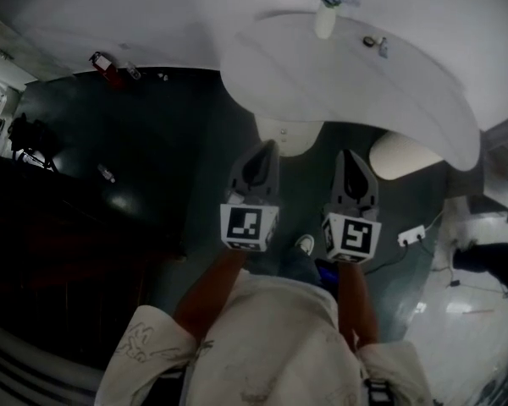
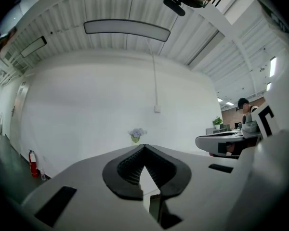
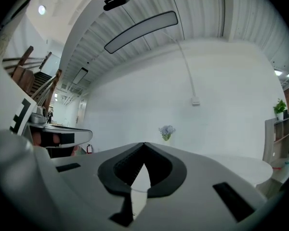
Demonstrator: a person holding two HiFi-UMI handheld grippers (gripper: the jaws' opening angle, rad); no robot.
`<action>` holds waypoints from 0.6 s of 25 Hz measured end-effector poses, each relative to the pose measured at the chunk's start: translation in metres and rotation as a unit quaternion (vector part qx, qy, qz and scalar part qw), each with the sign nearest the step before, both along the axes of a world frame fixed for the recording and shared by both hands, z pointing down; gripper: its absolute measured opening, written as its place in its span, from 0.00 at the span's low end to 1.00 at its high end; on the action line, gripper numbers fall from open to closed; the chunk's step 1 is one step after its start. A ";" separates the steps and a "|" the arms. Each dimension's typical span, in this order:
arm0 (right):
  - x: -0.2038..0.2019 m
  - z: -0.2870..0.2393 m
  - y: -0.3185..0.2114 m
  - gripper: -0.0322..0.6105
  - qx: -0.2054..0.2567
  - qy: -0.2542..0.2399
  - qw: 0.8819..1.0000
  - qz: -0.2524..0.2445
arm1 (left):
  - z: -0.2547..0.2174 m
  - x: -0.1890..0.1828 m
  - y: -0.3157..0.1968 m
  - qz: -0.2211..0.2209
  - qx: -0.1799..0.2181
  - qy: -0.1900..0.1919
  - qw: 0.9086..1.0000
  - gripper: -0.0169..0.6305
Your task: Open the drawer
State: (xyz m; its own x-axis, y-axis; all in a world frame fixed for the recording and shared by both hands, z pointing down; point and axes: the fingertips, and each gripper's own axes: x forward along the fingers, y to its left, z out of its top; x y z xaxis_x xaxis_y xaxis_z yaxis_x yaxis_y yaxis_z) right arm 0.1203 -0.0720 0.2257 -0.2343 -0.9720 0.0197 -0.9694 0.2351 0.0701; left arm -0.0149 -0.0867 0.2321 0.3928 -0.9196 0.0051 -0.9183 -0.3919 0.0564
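Observation:
No drawer shows in any view. Both grippers are held level side by side in front of me, pointing at a white oval table (image 1: 406,83). My left gripper (image 1: 266,147) has its jaws closed tip to tip with nothing between them, as the left gripper view (image 2: 144,146) also shows. My right gripper (image 1: 349,154) is likewise shut and empty (image 3: 144,144). A white vase of pale flowers (image 1: 325,13) stands at the table's far edge, straight ahead of both grippers (image 2: 136,135) (image 3: 166,131). Both tips hang over the dark floor, short of the table's near edge.
A white pedestal (image 1: 288,134) carries the table, with a round white stool (image 1: 402,155) beside it. A power strip (image 1: 412,235) lies on the floor to the right. A red fire extinguisher (image 1: 106,64) stands by the far wall. Dark furniture (image 1: 59,252) fills the left.

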 end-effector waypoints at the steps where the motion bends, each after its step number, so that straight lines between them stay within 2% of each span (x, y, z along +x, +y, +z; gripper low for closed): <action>1: 0.010 0.002 -0.006 0.06 -0.003 -0.003 1.000 -0.003 | 0.000 0.008 -0.004 -0.006 -0.002 -0.002 1.000 0.03; 9: 0.049 0.013 -0.035 0.06 -0.003 -0.005 1.000 -0.023 | 0.010 0.036 -0.026 -0.041 -0.013 -0.018 0.999 0.03; 15: 0.044 0.028 -0.052 0.06 -0.010 -0.011 1.000 -0.019 | 0.025 0.040 -0.047 -0.041 -0.017 -0.020 0.999 0.03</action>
State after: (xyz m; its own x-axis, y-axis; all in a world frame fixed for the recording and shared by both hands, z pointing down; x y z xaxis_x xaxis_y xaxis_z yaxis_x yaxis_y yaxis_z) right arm 0.1646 -0.1238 0.2537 -0.2718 -0.9618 0.0340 -0.9610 0.2731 0.0436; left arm 0.0250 -0.1337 0.2572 0.3155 -0.9476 0.0505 -0.9488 -0.3143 0.0300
